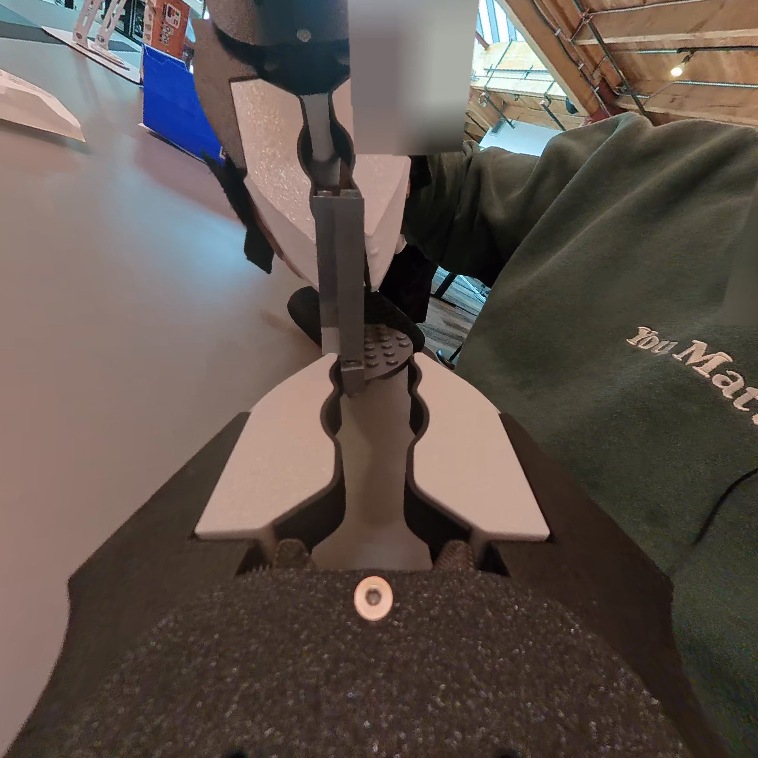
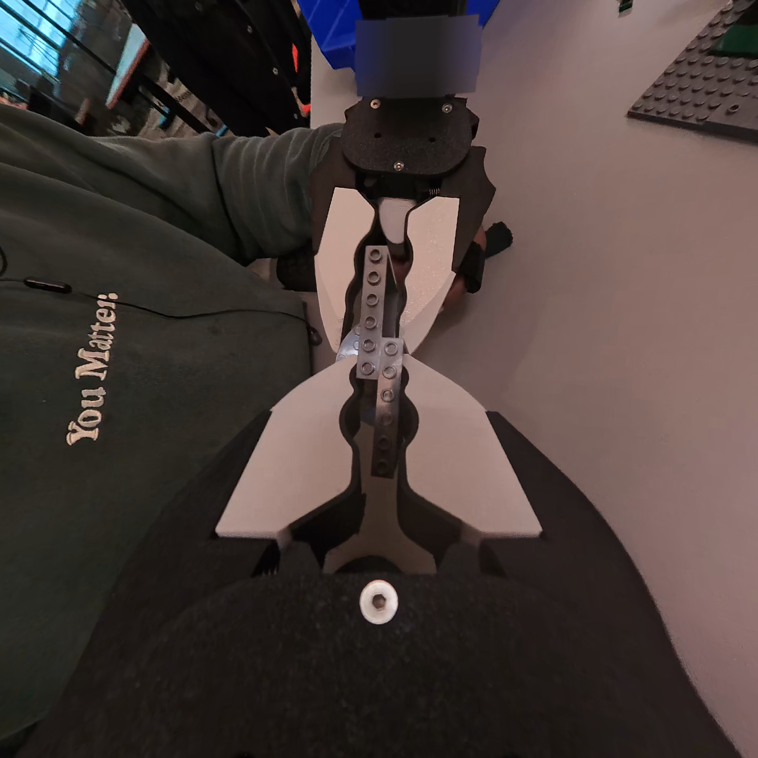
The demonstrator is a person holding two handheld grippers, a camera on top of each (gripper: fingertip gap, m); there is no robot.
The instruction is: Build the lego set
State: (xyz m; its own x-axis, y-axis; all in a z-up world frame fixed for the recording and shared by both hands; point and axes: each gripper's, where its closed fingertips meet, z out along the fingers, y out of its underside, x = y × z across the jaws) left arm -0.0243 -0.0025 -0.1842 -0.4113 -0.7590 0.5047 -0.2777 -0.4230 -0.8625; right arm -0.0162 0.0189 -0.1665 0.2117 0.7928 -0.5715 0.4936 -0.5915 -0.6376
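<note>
My two grippers meet tip to tip above the grey table (image 1: 102, 287). My left gripper (image 1: 375, 365) is shut on a light grey six-stud plate (image 2: 371, 311) with a dark round studded plate (image 1: 385, 348) fixed at its end. It shows from the far side in the right wrist view (image 2: 375, 346). My right gripper (image 2: 379, 371) is shut on a dark grey long plate (image 2: 385, 426). It comes in from the top of the left wrist view (image 1: 346, 283). The two long plates lie side by side and overlap by about two studs at the fingertips. I cannot tell if they are joined.
A large dark grey baseplate (image 2: 697, 82) with a green piece on it lies on the table at the far right. A blue bin (image 1: 176, 102) stands behind the grippers, with an orange box (image 1: 168, 20) and papers (image 1: 33, 106) nearby. A person's green sweatshirt (image 1: 615, 287) is close alongside. My left and right fingertips are right by each other.
</note>
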